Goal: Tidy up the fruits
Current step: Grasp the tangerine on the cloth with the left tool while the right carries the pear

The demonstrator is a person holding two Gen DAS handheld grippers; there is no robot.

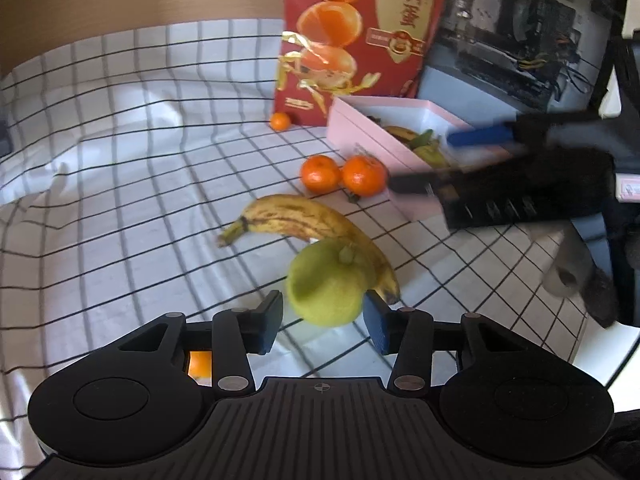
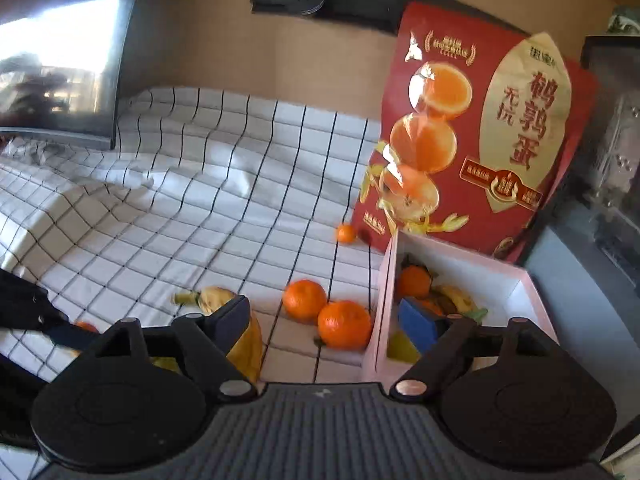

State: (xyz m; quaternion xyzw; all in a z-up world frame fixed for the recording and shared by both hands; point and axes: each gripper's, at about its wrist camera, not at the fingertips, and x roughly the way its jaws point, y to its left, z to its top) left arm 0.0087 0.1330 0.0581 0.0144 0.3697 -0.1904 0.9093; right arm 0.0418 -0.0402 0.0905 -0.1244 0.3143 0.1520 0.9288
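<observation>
My left gripper (image 1: 323,320) is open, its fingers either side of a green citrus fruit (image 1: 329,283) that lies against a spotted banana (image 1: 308,224) on the checked cloth. Two oranges (image 1: 343,174) sit beside a pink box (image 1: 384,148) holding fruit. A small orange (image 1: 280,121) lies farther back. My right gripper (image 2: 328,322) is open and empty, one finger over the pink box (image 2: 520,280), the other over the banana (image 2: 240,336). It shows blurred in the left wrist view (image 1: 440,160). The two oranges (image 2: 326,312) lie between its fingers, below.
A red printed carton (image 2: 480,132) stands behind the box. A dark monitor (image 2: 60,52) stands at the far left, and computer hardware (image 1: 520,40) sits at the right. Another orange (image 1: 199,363) peeks under my left gripper. The table edge (image 1: 600,360) runs at the right.
</observation>
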